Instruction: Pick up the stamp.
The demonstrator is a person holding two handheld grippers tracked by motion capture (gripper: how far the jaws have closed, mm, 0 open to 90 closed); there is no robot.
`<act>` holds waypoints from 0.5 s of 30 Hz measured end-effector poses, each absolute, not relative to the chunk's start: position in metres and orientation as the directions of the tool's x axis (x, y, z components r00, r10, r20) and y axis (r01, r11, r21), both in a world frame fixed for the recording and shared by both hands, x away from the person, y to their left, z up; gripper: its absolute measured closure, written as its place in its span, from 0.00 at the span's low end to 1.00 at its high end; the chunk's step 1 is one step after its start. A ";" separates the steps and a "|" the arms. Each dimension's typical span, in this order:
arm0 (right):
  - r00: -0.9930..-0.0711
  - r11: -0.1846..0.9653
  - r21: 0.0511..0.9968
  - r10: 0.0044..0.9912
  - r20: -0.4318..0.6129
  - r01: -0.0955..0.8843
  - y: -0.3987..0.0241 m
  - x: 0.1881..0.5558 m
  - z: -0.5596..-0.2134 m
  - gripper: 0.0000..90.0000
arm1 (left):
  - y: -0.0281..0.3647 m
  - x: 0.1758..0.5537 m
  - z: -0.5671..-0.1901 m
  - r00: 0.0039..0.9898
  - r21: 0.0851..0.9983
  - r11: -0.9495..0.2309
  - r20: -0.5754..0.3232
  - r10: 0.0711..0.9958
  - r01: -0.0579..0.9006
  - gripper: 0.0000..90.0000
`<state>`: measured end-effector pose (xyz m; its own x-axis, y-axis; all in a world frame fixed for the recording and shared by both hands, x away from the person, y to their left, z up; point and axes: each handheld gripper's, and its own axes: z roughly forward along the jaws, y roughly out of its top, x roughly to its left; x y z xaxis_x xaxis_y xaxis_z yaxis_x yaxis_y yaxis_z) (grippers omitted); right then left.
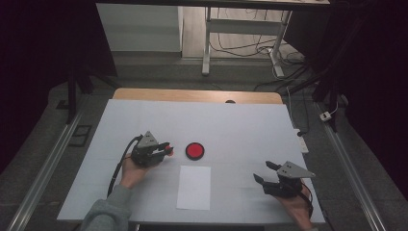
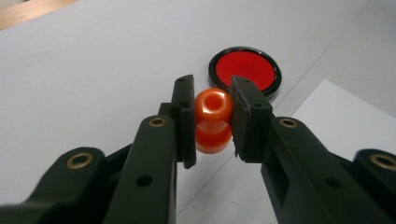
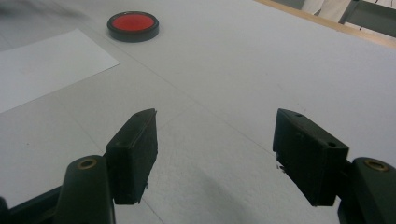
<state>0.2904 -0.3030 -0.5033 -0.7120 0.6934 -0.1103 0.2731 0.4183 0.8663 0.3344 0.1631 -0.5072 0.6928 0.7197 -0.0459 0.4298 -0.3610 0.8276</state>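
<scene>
High view: left claw (image 1: 167,149) grips an orange knob (image 1: 169,150) beside the red disc (image 1: 195,150); right claw (image 1: 265,172) wide.

L gripper (image 1: 168,149) clamped, R gripper (image 1: 264,172) (low) agape

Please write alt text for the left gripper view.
The left gripper holds a glossy orange plastic stamp-like piece between its black jaws, above a pale table. A round black-rimmed red pad lies just beyond, a white paper sheet beside.
</scene>
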 end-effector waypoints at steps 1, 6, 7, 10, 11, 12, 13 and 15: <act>-0.712 0.418 0.866 0.693 -0.110 0.273 -0.303 0.290 -0.503 0.34 | 0.163 0.334 -0.507 0.694 0.828 -0.358 -0.050 0.719 0.431 0.80; -0.715 0.420 0.866 0.690 -0.112 0.271 -0.302 0.289 -0.503 0.34 | 0.164 0.330 -0.500 0.702 0.838 -0.340 -0.069 0.708 0.426 0.80; -0.716 0.422 0.866 0.689 -0.113 0.269 -0.302 0.289 -0.504 0.34 | 0.163 0.328 -0.497 0.706 0.842 -0.338 -0.071 0.705 0.421 0.80; -0.716 0.423 0.865 0.689 -0.114 0.269 -0.303 0.289 -0.504 0.34 | 0.162 0.327 -0.495 0.710 0.845 -0.335 -0.073 0.700 0.417 0.80; -0.719 0.422 0.865 0.687 -0.110 0.271 -0.303 0.289 -0.504 0.34 | 0.162 0.327 -0.494 0.713 0.846 -0.333 -0.076 0.697 0.417 0.80; -0.720 0.415 0.869 0.686 -0.105 0.270 -0.303 0.289 -0.504 0.34 | 0.161 0.325 -0.493 0.719 0.844 -0.339 -0.076 0.691 0.415 0.80; -0.720 0.417 0.868 0.686 -0.107 0.269 -0.304 0.290 -0.503 0.34 | 0.161 0.325 -0.493 0.719 0.844 -0.339 -0.076 0.691 0.415 0.80; -0.718 0.413 0.870 0.689 -0.104 0.270 -0.304 0.290 -0.503 0.34 | 0.160 0.323 -0.491 0.727 0.843 -0.344 -0.077 0.683 0.413 0.80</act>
